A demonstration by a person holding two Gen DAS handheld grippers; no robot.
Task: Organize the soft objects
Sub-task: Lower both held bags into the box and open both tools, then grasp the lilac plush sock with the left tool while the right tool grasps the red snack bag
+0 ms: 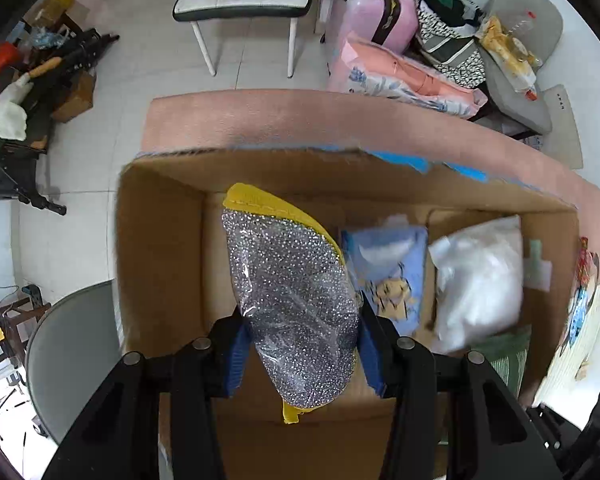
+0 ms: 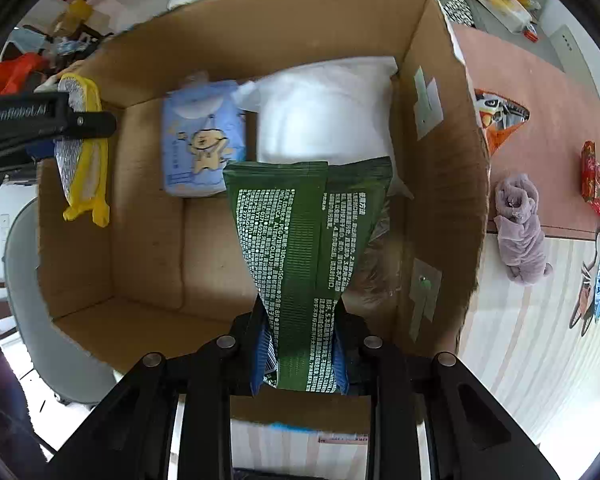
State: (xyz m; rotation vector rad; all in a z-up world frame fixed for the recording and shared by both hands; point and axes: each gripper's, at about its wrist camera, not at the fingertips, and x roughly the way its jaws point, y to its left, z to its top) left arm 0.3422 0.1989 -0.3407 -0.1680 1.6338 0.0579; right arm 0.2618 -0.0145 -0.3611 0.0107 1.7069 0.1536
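Observation:
My left gripper [image 1: 300, 344] is shut on a yellow-edged silver scouring pad in clear wrap [image 1: 292, 300], held over the left part of an open cardboard box [image 1: 160, 240]. The pad and left gripper also show in the right wrist view [image 2: 82, 148]. My right gripper [image 2: 302, 354] is shut on a dark green packet with white print [image 2: 300, 240], held over the box's [image 2: 440, 200] right half. Inside the box lie a light blue cartoon tissue pack [image 2: 202, 140] and a white soft bag [image 2: 324, 108], both also in the left wrist view [image 1: 392, 272], [image 1: 480, 276].
On the pink table [image 2: 540, 100] right of the box lie a grey plush toy [image 2: 518, 224], an orange snack bag [image 2: 498, 116] and a red packet [image 2: 598, 184]. A grey round chair [image 1: 72, 356] stands left of the box. A chair, pink suitcase and bags crowd the far floor.

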